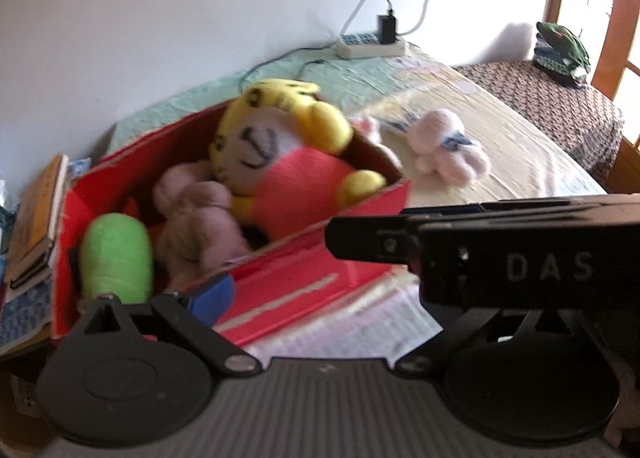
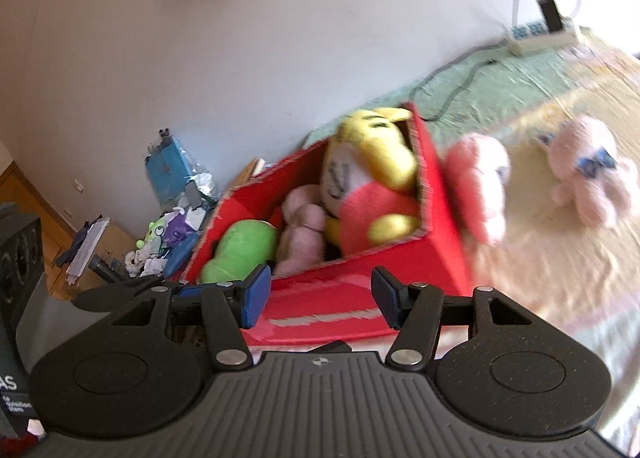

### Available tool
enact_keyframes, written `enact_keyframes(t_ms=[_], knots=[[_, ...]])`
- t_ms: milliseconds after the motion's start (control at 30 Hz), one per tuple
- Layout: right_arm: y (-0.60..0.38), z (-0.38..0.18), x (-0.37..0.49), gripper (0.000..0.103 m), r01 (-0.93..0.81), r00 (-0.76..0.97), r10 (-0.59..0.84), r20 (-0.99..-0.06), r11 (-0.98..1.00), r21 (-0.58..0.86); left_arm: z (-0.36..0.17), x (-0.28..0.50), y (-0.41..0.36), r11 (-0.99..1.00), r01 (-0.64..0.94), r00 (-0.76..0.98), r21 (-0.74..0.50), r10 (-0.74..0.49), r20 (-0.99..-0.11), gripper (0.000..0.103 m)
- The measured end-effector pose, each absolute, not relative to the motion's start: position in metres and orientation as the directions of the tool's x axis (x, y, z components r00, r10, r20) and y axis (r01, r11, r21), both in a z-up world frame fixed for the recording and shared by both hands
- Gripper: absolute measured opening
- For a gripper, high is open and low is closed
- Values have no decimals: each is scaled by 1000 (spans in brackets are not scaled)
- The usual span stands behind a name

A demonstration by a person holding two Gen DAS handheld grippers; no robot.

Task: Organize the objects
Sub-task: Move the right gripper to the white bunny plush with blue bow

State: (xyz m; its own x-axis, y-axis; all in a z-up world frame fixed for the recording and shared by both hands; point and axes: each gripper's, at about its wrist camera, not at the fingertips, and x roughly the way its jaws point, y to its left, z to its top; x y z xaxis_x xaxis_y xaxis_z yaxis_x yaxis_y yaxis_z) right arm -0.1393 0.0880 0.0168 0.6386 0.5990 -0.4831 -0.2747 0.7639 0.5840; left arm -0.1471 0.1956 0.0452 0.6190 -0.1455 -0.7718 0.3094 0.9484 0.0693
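Observation:
A red box (image 1: 304, 278) (image 2: 360, 270) stands on the table and holds a yellow tiger plush (image 1: 280, 145) (image 2: 368, 177), a mauve plush (image 1: 192, 217) (image 2: 304, 230) and a green plush (image 1: 116, 258) (image 2: 240, 246). To its right on the cloth lies a pink plush (image 1: 444, 145) (image 2: 588, 173). Another pink plush (image 2: 480, 185) rests against the box's right wall. My left gripper (image 1: 320, 282) is open before the box's near wall, its right finger hidden. My right gripper (image 2: 320, 298) is open too, short of the same wall, nothing between its pads.
A black gripper body (image 1: 520, 258) marked DAS crosses the right of the left wrist view. A power strip (image 1: 372, 45) (image 2: 540, 35) with cables lies by the wall. Books (image 1: 36, 217) are stacked left of the box. Clutter (image 2: 172, 225) fills the floor at left.

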Motion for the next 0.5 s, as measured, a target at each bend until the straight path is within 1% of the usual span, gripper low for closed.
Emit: enact_keyframes(t_ms=[167,500], knots=[[57,4,-136,60,-209,620,595,-512,754,623,36,-143,169,944,325,587,62,-150,-796,99],[8,-16,-125,60,-113,567,574,-591,764,635,11,-129,127,947,321,467,-28,-184,-865,99]])
